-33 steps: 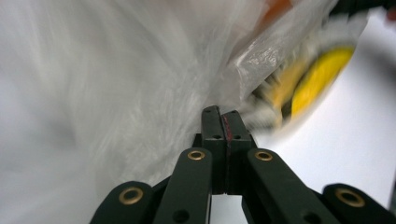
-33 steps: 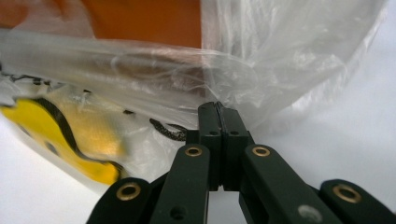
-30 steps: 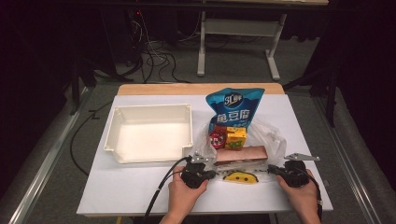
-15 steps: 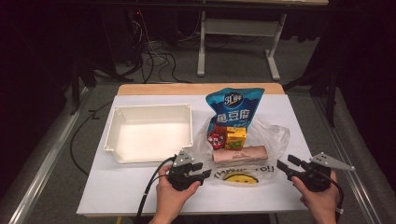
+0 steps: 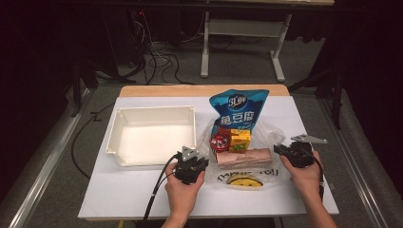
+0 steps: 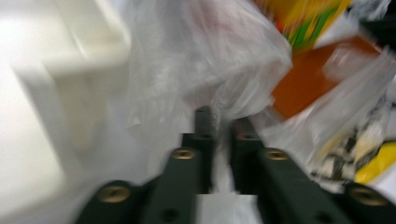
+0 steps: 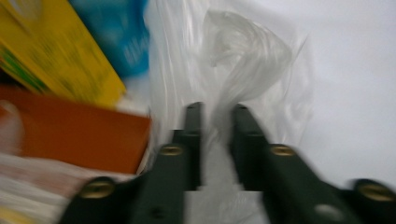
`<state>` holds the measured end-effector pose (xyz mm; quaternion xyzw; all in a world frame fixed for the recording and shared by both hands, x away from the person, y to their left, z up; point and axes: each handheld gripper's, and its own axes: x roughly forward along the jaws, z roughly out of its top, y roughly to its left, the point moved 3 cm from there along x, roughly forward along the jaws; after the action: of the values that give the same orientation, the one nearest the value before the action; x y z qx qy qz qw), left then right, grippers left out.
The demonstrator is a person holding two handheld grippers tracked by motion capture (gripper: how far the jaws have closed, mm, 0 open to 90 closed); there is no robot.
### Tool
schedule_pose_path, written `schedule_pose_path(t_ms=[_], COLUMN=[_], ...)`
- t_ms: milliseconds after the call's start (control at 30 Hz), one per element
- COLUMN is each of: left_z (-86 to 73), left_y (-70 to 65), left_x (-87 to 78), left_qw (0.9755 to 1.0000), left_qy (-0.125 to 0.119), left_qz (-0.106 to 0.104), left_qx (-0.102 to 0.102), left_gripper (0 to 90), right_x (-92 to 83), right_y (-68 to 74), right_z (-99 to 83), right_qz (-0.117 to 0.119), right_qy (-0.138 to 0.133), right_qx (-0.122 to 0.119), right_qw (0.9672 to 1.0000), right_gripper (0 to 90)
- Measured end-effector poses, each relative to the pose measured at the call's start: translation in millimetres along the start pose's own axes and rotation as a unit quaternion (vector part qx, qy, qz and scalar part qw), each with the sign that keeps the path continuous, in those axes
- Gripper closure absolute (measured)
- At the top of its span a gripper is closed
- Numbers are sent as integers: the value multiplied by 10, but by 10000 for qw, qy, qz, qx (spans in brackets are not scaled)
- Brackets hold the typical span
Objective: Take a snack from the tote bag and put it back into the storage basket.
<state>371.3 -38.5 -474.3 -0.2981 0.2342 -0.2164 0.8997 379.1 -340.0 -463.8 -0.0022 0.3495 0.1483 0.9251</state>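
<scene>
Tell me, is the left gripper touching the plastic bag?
Touching. In the left gripper view, the left gripper has plastic bag film bunched between its nearly closed jaws.

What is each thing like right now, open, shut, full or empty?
White tray: empty, upright.
Plastic bag: full of snacks, lying down, both side handles pinched.
Blue snack pouch: sealed.
Left gripper: shut on the bag's plastic.
Right gripper: shut on the bag's plastic.

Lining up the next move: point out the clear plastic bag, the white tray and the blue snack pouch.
clear plastic bag (image 5: 278, 135), high view, crinkled right edge of the film.
white tray (image 5: 154, 110), high view, far rim.
blue snack pouch (image 5: 237, 108), high view, printed front near the top.
</scene>
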Motion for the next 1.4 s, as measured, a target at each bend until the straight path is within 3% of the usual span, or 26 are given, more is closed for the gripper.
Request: schedule_pose_path(t_ms=[33, 67, 100, 167, 300, 333, 367, 400, 433, 467, 500, 533, 667, 767, 867, 900, 1033, 1167, 1333, 1400], left_z=[-45, -45, -154, -108, -121, -121, -110, -110, -63, -63, -17, 71, 165, 277, 318, 360, 454, 568, 641, 678], left_y=[40, 40, 158, 216, 201, 201, 162, 162, 126, 126, 105, 69, 20, -22, -21, 10, 75, 157, 228, 277], left_x=[19, 19, 50, 31, 15, 15, -29, -29, -106, -106, -159, -254, -424, -638, -717, -771, -841, -859, -852, -859], left_qw=[9999, 9999, 9995, 9993, 9995, 9995, 9997, 9997, 9996, 9996, 9995, 9991, 9982, 9963, 9953, 9944, 9930, 9922, 9922, 9923], left_qy=[99, 99, 311, 238, 250, 250, 177, 177, 134, 134, 84, 17, -103, -379, -465, -579, -593, -674, -761, -786], left_qz=[43, 43, 37, -19, -97, -97, -170, -170, -244, -244, -287, -421, -580, -741, -793, -760, -947, -1013, -947, -904], left_qx=[4, 4, -27, -273, -142, -142, 24, 24, 91, 91, 101, 28, 137, 196, 303, 450, 394, 253, 283, 304], left_gripper=[885, 890, 893, 896, 888, 853, 757, 688, 662, 638, 638, 553, 428, 331, 233, 189, 86, 3, 1, 2], right_x=[61, 61, 142, 180, 148, 138, 101, 101, -15, -15, -72, -230, -493, -630, -702, -769, -799, -709, -543, -391], right_y=[-13, -13, -89, -138, -117, -120, -120, -120, -119, -119, -116, -96, -35, 6, 32, 85, 192, 308, 438, 509], right_z=[-61, -61, -186, -276, -275, -273, -263, -263, -222, -222, -201, -118, 49, 175, 263, 366, 521, 652, 769, 851], right_qz=[-57, -57, -108, -12, -159, -150, -126, -126, -108, -108, -72, 57, -4, 36, 27, 63, 169, 220, 368, 462], right_qy=[126, 126, 324, 317, 336, 284, 181, 181, -62, -62, -146, -325, -669, -821, -940, -1073, -1180, -1196, -1194, -1142], right_qx=[-19, -19, 179, 345, 120, 123, 219, 219, 259, 259, 251, 250, 113, 83, 28, -18, -172, -291, -359, -398], right_qw=[9999, 9999, 9993, 9989, 9992, 9994, 9995, 9995, 9996, 9996, 9996, 9991, 9977, 9966, 9956, 9942, 9927, 9922, 9915, 9916], right_gripper=[884, 884, 900, 900, 892, 821, 667, 667, 502, 502, 445, 329, 249, 183, 161, 153, 150, 153, 163, 166])
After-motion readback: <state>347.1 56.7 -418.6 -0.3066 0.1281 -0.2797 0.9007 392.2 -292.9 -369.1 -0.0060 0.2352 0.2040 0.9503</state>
